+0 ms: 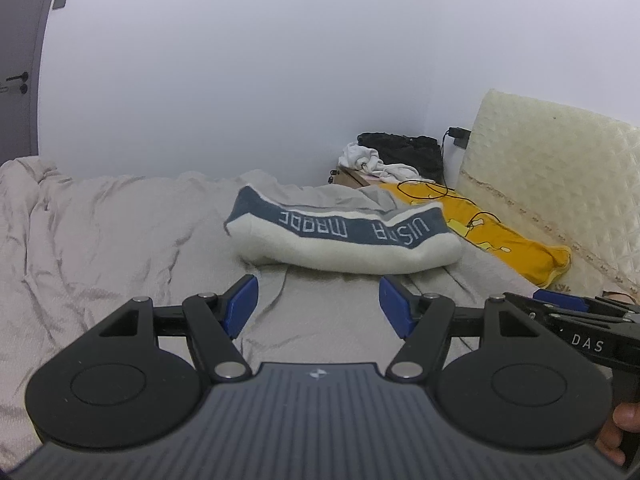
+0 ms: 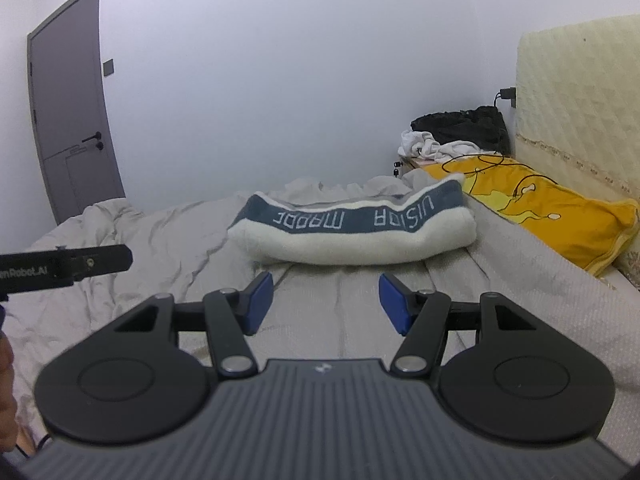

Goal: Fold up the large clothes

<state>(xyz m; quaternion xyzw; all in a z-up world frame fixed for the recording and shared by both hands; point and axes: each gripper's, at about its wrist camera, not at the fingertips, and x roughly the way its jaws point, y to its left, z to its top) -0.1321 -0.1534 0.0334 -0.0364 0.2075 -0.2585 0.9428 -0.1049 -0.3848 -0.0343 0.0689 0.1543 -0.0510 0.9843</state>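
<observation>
Rumpled grey bed (image 1: 100,232) against white wall (image 1: 240,60); left gripper (image 1: 318,304) and right gripper (image 2: 326,300) spread wide, empty; folded blanket (image 2: 352,236) mid-bed.

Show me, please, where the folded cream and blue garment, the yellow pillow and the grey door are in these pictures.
Folded cream and blue garment (image 2: 352,236): right wrist view, on its cream front face.
Yellow pillow (image 2: 560,216): right wrist view, on its upper surface.
Grey door (image 2: 68,100): right wrist view, on the upper panel.
</observation>
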